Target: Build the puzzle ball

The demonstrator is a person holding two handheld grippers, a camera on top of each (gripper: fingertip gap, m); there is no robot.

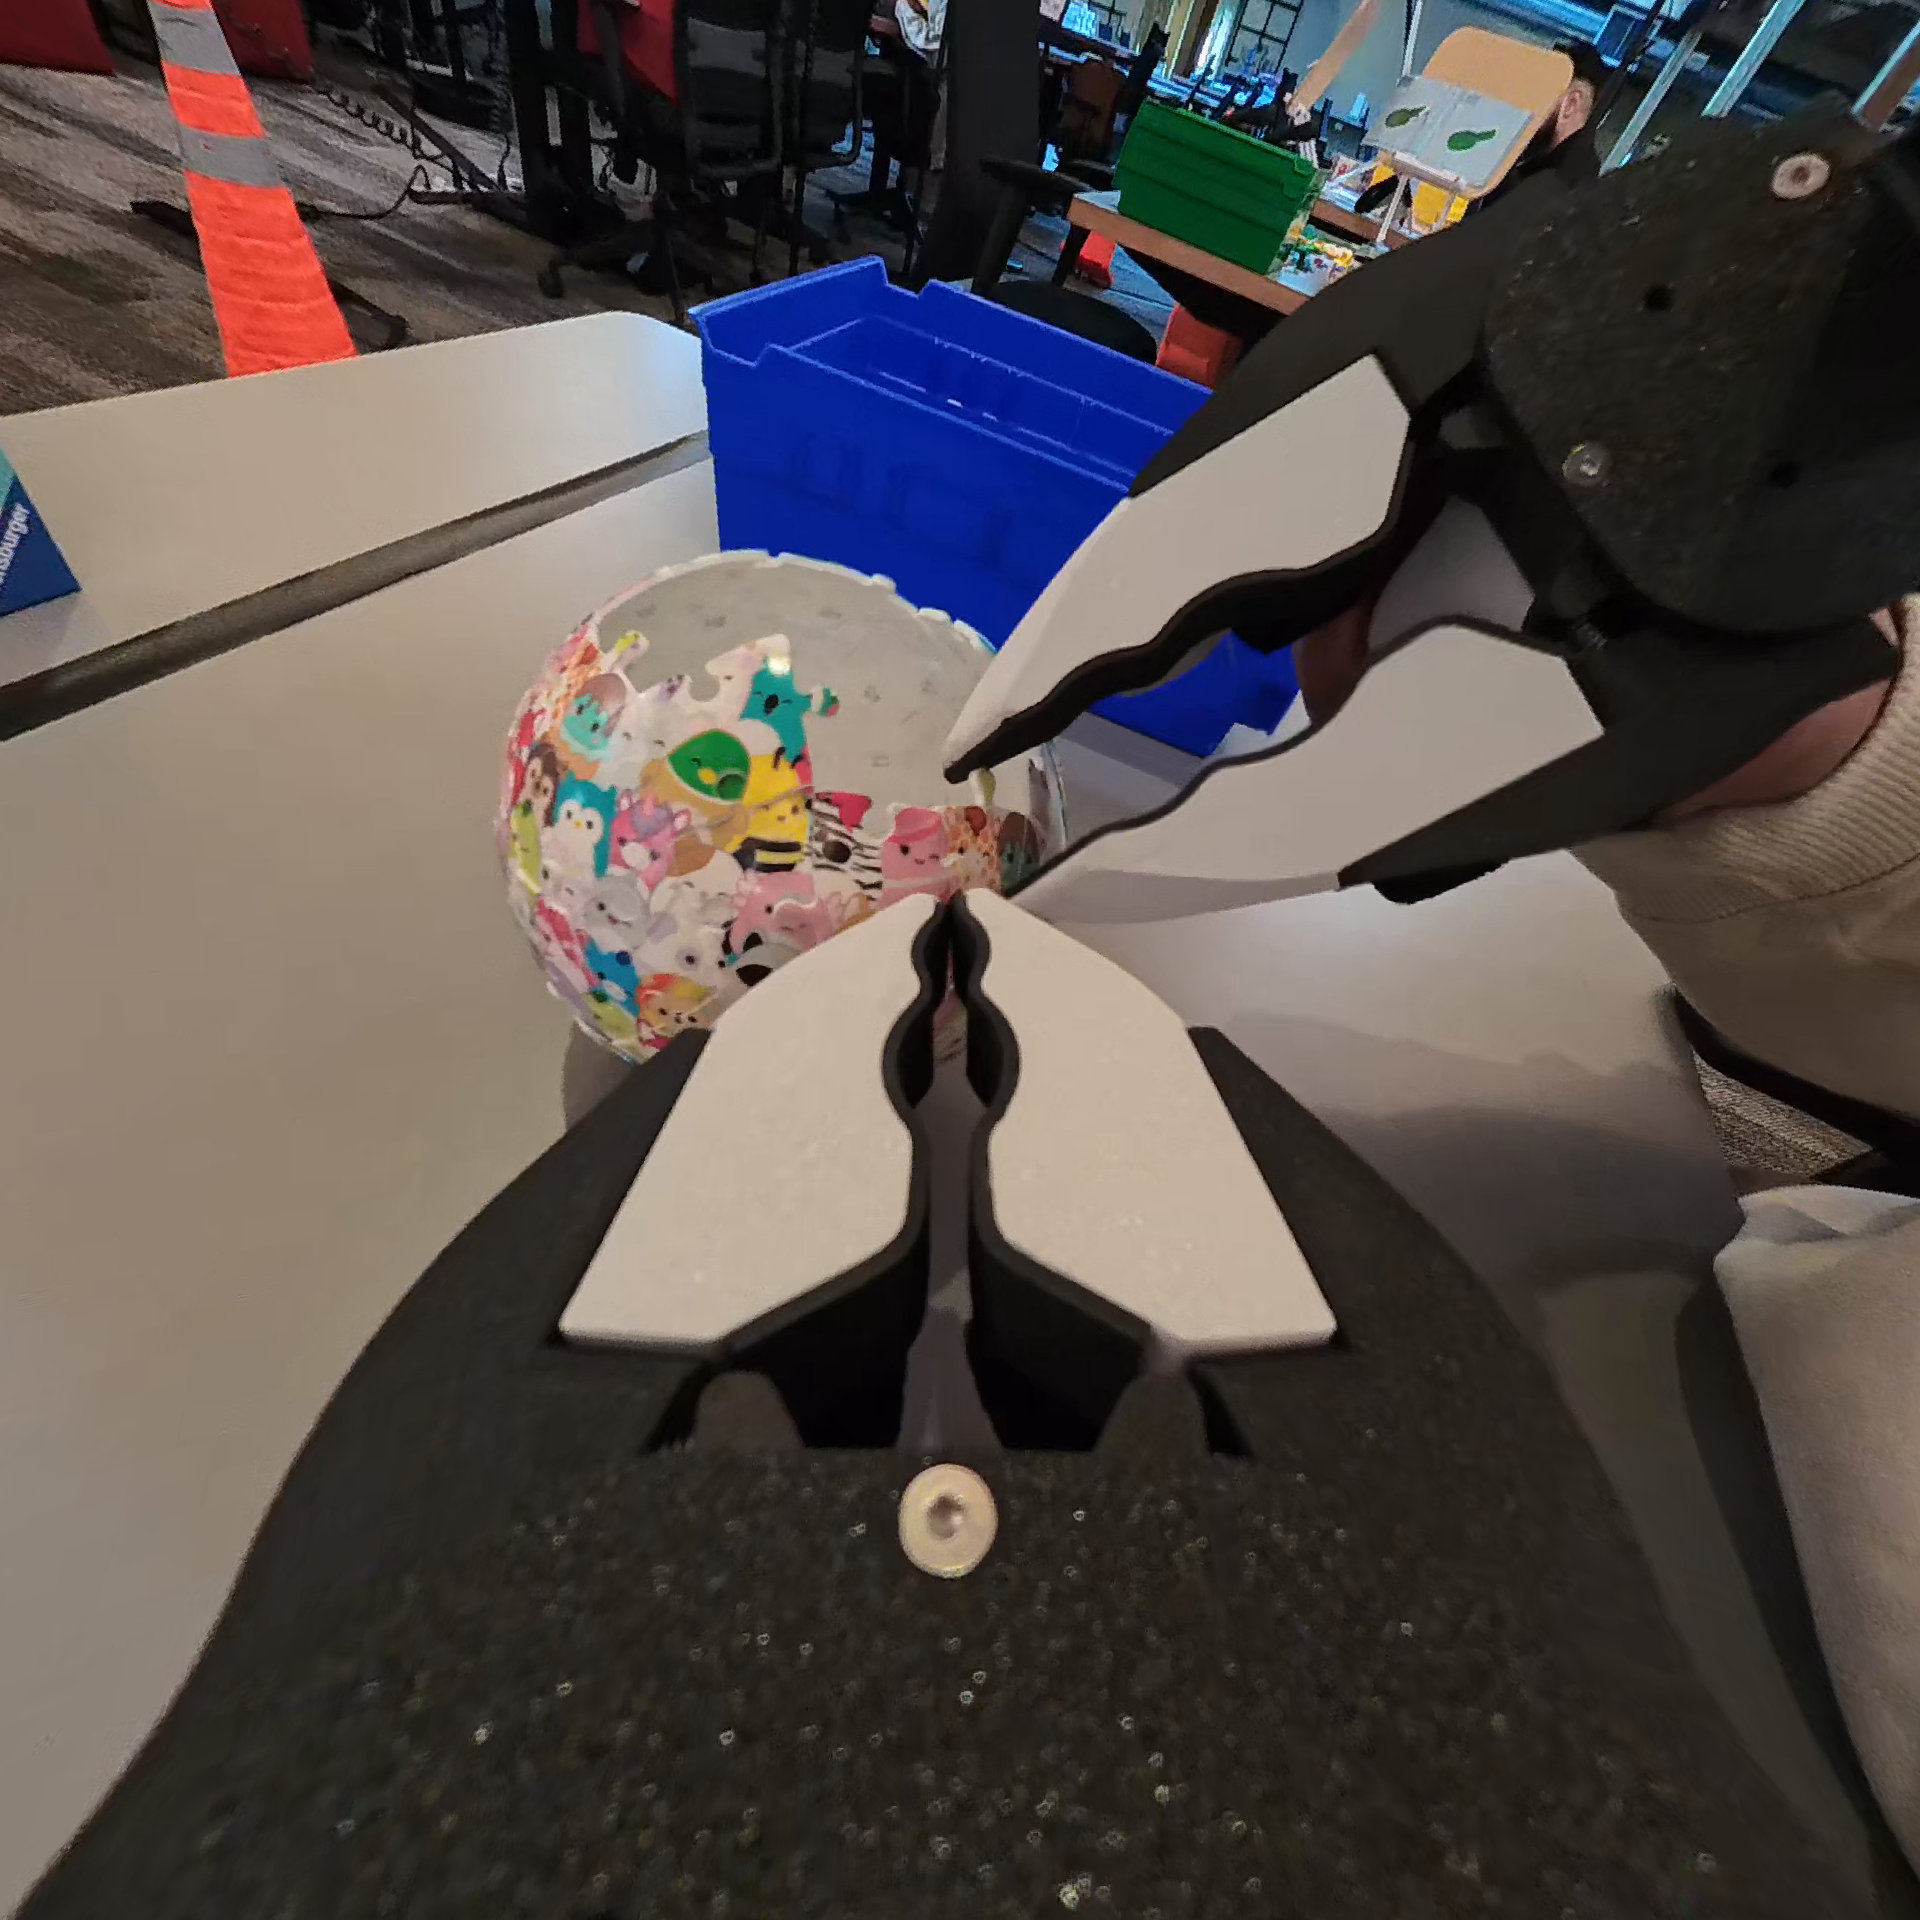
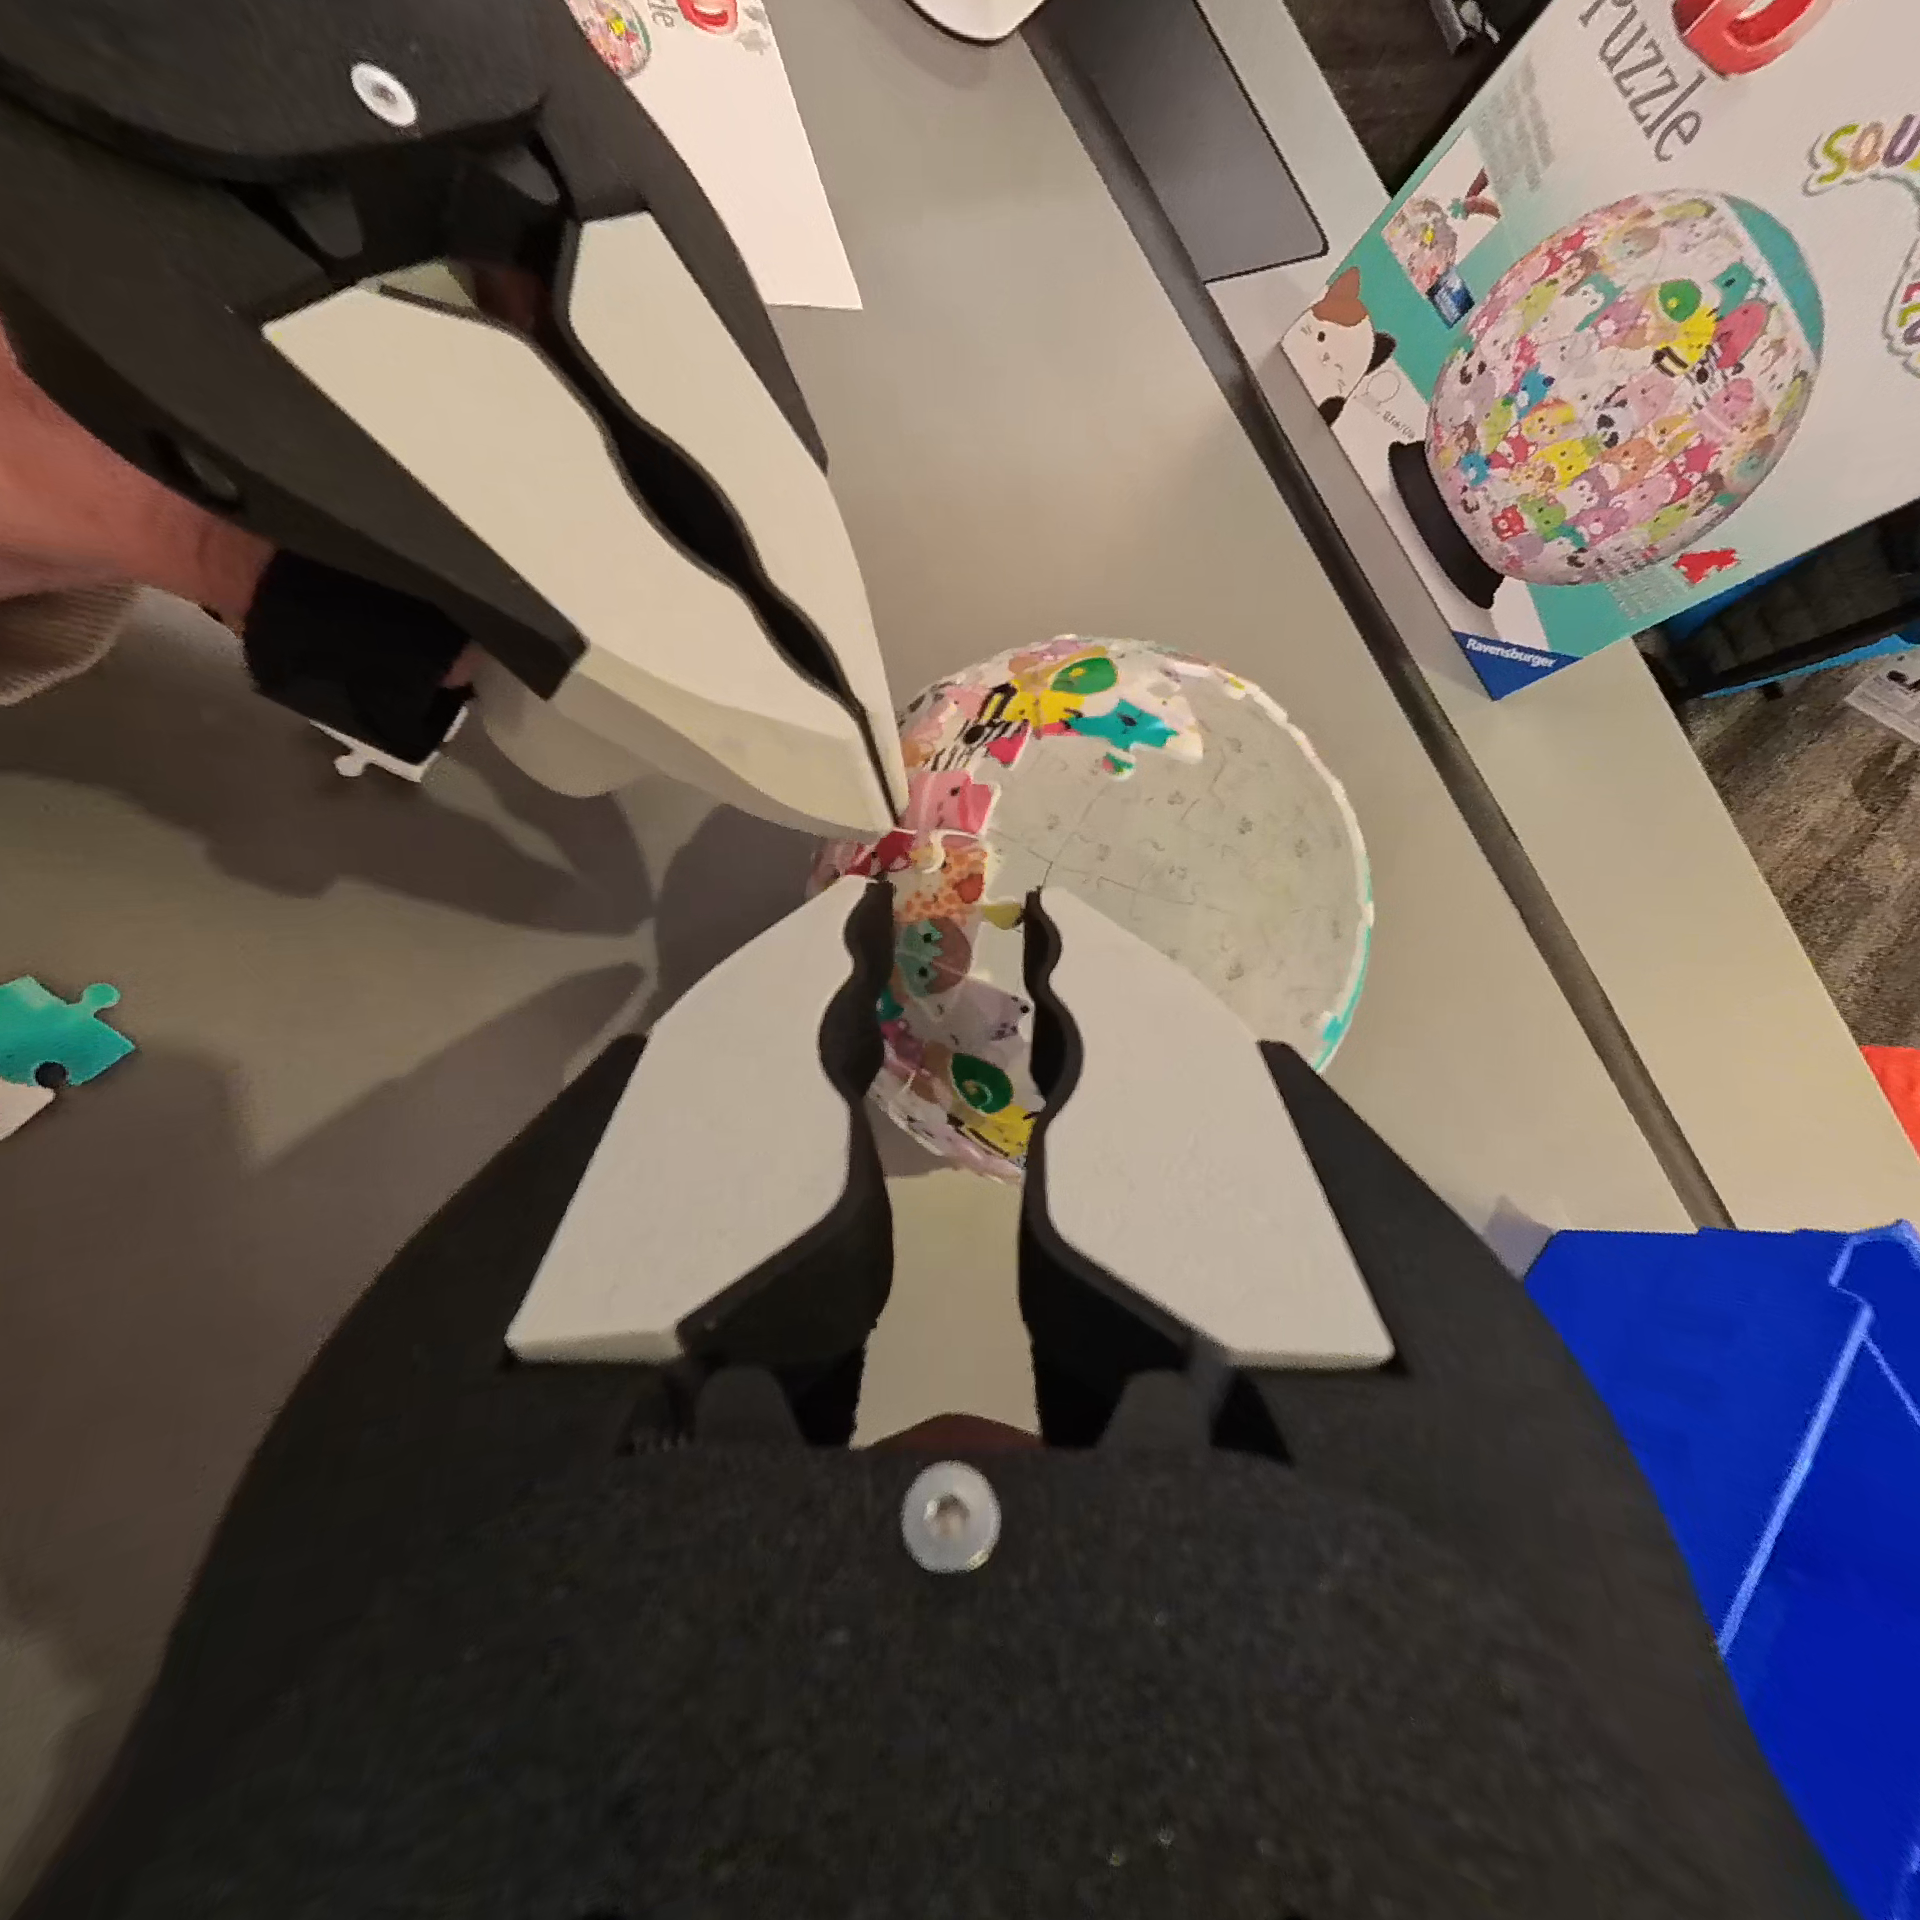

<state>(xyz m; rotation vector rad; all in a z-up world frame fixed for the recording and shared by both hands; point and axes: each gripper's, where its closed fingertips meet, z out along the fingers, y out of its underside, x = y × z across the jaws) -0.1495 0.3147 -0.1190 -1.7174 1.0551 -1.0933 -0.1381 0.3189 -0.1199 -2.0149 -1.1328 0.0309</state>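
Observation:
The half-built puzzle ball point(image 1: 665, 831) is a hollow shell with colourful cartoon prints outside and white inside; it rests on the grey table point(image 1: 260, 987) with its opening turned up. My left gripper point(image 1: 951, 909) is shut, its tips pinched on the ball's coloured rim, also seen in the right wrist view point(image 2: 890, 828). My right gripper point(image 2: 951, 888) is open and empty and straddles the ball's point(image 2: 1174, 852) wall, one finger inside and one outside. It enters the left wrist view point(image 1: 982, 829) from the upper right.
A blue bin point(image 1: 935, 447) stands just behind the ball, at the lower right in the right wrist view point(image 2: 1766, 1455). The puzzle box point(image 2: 1610, 364) lies on the adjoining table. A loose teal piece point(image 2: 57, 1029) and a white piece point(image 2: 364, 764) lie on the table. An orange cone point(image 1: 249, 208) stands on the floor. My left and right fingertips are right by each other.

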